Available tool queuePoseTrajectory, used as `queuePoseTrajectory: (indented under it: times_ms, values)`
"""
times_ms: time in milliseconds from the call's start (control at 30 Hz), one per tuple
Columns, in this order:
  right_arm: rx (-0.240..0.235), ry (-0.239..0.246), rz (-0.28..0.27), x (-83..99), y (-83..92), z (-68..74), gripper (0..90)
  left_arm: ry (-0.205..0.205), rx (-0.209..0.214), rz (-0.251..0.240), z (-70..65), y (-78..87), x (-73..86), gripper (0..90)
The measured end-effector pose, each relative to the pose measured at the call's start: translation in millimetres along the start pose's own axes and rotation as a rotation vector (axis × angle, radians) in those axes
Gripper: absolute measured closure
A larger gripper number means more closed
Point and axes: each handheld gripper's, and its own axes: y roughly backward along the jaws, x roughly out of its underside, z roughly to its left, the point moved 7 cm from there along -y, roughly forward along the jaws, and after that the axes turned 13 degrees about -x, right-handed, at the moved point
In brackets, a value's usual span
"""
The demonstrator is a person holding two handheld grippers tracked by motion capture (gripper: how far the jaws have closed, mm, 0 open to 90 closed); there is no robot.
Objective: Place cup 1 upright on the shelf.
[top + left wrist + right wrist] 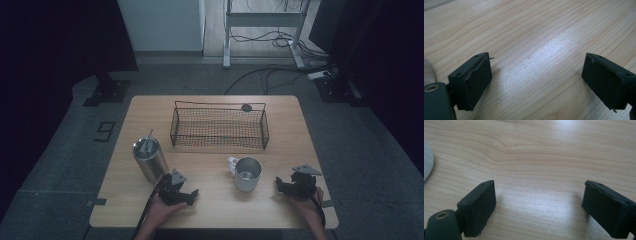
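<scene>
We find both grippers, left [192, 196] and right [280, 184], empty with jaws apart near the bench's front edge, flanking the steel mug [247, 173], rigid, slippery-walled, best gripped by its rim.

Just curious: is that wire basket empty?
Empty: through the black wire-mesh basket only bare wooden table shows in the high view.

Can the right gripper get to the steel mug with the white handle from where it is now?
Probably yes. The right gripper sits open on the table just beside the mug, with only bare wood between them and nothing blocking the way.
</scene>
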Motion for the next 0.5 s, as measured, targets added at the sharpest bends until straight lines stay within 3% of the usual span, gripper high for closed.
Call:
queuePoseTrajectory:
  times_ms: [500]
  values:
    - [0.018,-0.012,-0.011,0.1,0.5,1.1,14.2,0.006,-0.003,-0.005,0.7,-0.4,-1.2,10.6]
